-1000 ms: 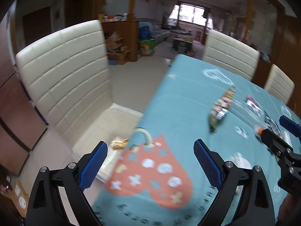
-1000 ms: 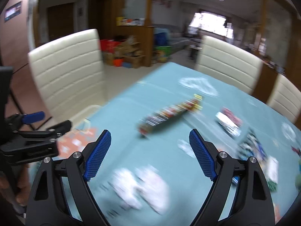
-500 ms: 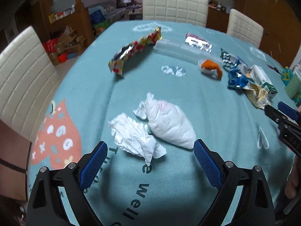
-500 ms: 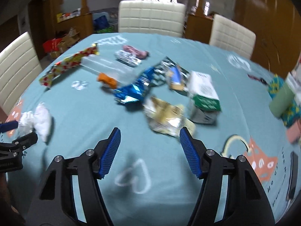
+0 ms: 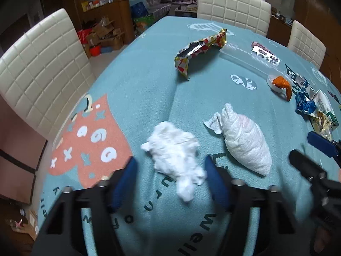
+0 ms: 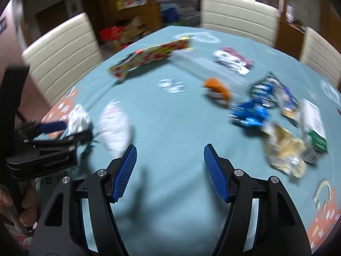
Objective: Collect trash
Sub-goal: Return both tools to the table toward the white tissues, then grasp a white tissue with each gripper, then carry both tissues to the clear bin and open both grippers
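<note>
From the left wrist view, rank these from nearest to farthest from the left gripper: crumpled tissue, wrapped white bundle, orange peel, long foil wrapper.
1. crumpled tissue, between the left gripper fingers.
2. wrapped white bundle, just right of it.
3. orange peel, far right.
4. long foil wrapper, up the table; 3 and 4 are close.

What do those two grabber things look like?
Both match. The right gripper has black, angular plastic arms with silver screws, and each of its jaws carries a bright blue ribbed pad. The left gripper has the same black frame and blue pads, blurred here. No cables or sleeves show.
</note>
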The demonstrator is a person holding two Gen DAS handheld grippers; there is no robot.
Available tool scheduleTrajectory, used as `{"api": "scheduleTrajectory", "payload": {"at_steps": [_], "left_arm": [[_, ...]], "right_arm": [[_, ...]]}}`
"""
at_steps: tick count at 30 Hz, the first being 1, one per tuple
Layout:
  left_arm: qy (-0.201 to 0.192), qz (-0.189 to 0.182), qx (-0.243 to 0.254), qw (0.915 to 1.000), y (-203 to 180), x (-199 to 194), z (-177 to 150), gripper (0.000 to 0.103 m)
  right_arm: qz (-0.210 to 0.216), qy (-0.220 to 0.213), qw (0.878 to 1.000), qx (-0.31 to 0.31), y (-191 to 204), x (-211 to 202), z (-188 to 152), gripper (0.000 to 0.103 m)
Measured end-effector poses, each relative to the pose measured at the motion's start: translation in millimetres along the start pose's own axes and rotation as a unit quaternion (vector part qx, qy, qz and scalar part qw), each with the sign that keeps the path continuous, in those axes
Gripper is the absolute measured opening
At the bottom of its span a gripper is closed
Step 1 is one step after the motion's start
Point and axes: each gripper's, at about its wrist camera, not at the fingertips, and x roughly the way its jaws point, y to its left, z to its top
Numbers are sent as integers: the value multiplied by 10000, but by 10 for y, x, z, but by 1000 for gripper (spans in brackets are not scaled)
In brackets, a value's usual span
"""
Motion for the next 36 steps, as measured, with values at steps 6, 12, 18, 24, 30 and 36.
{"api": "scheduleTrajectory", "payload": {"at_steps": [6,12,18,24,30,36], "left_arm": [[-87,-268,9,9996,102,-35,27,18],[-179,-383,25,9991,188,-108,-12,15],[-377,-347,-76,9987,363,-229,-15,15],[-674,-303,-114,9972,504,-377,29,15],[-861,-266,-256,9956,688,-467,76,15],[-1011,-128,-342,9942,870,-511,106,15]], "right_arm": [[61,127,9991,-408,354,101,37,66],[51,430,9984,-372,446,255,59,35],[-85,421,9990,-108,371,182,99,20],[-294,137,9993,-192,444,6,238,16],[-289,-40,9993,-243,547,-49,384,9],[-213,-151,9984,-500,764,-27,533,8]]}}
